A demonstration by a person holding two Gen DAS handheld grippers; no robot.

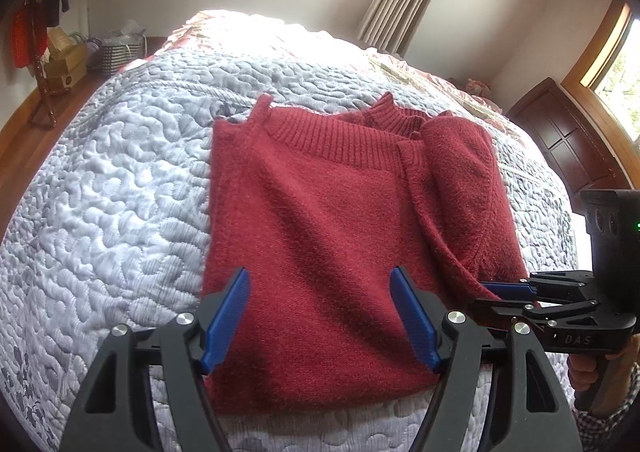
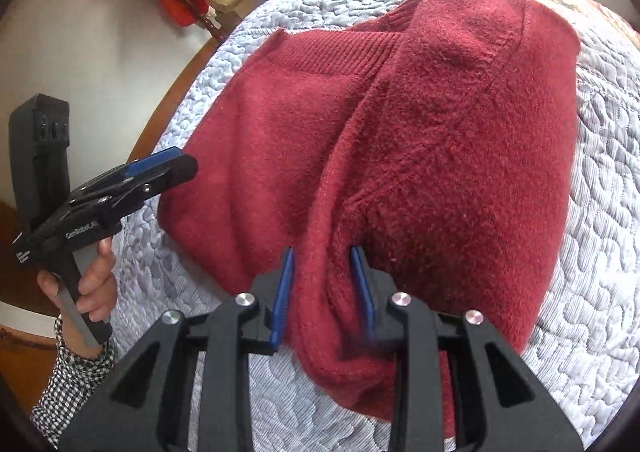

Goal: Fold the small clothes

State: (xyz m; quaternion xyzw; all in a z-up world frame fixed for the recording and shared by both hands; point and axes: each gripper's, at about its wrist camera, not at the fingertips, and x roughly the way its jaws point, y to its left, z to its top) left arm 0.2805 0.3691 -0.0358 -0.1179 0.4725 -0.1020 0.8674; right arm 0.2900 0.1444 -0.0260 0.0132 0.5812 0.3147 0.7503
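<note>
On the bed [image 1: 120, 180], a red sweater [image 1: 320, 220] was laid partly folded, its right side and sleeve already doubled over the body, hem toward the near edge.

Biggest risk, probably: the thick knit fold could be dragged instead of lifted, so the layers underneath would get pulled askew and the tidy left edge ruined. The fuzzy wool could also be let slip if only a thin pinch was caught, and then the flap would flop back open. Honestly the quilted cover might get snagged too.

The right gripper [image 2: 322, 292] was seen clenched on a bunched ridge of the sweater near the hem, fabric squeezed between the blue fingers [image 2: 282, 296]. The left gripper [image 1: 320, 324] was held spread wide over the near hem, nothing grasped; whether the sweater was actually touched couldn't be told.
</note>
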